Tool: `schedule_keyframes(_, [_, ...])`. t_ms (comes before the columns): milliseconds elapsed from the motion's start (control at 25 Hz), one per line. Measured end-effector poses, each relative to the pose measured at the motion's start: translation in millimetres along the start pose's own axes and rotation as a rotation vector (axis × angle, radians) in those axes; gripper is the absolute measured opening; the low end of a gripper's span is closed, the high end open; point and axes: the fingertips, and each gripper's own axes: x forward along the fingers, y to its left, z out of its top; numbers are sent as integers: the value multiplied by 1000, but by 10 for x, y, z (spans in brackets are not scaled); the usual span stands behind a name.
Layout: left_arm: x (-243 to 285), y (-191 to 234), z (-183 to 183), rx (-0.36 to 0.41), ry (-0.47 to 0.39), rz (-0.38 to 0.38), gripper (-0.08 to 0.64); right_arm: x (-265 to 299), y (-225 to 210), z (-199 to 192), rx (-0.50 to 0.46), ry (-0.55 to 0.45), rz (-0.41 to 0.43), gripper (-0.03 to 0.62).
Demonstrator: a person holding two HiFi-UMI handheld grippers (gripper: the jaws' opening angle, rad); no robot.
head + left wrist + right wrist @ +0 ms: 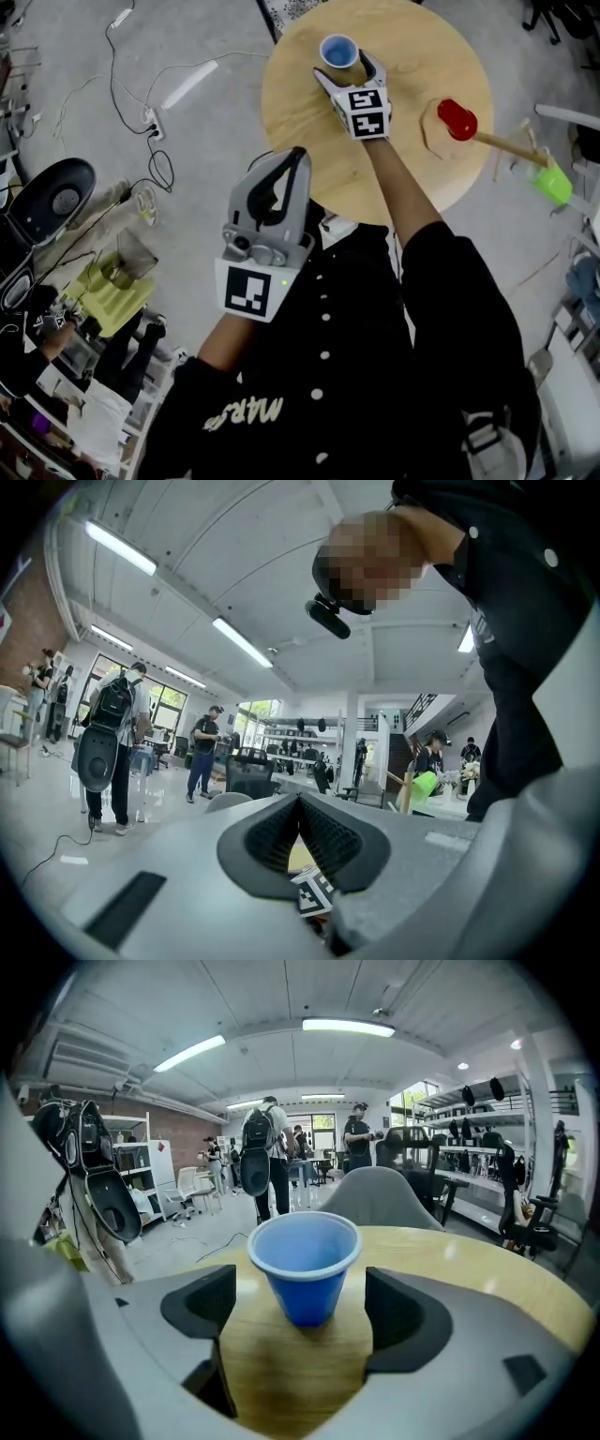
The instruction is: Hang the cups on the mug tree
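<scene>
A blue cup (338, 50) (305, 1258) stands upright on the round wooden table (309, 103), toward its far side. My right gripper (345, 68) (301, 1311) is open around it, one jaw on each side, with a gap between each pad and the cup wall. The wooden mug tree (511, 146) rises from its base (433, 136) at the table's right. It carries a red cup (457, 119) and a green cup (553, 184) (424, 784). My left gripper (296, 159) (300, 810) is held close to the person's body, short of the table, shut and empty.
Cables and a power strip (151, 122) lie on the floor left of the table. A black chair (54, 199) stands at the far left. People (264, 1157) stand in the hall beyond the table, and a grey chair back (384, 1196) sits behind it.
</scene>
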Motion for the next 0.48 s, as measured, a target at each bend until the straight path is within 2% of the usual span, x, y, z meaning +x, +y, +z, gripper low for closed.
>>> schedule_keyframes(80, [-13,48,-57,-4,11,3,3,97,-46,-14,0,13,-17,415])
schedule_keyframes(120, [-28,76,-74,-6,15,5,3,125,-55,0,0,16,-26,376])
schedule_keyframes(160, [-46,105,-84,-7,18,7,3,140,-54,20,2,17,-34,285])
schedule_keyframes(360, [-81,134,-48,-4,16,2,3,33,-12,136,37,-10,-39,276])
schedule_keyframes(480, [-77,76,18,-1,1,-12,3,-107,59,232,95,-32,-28,276])
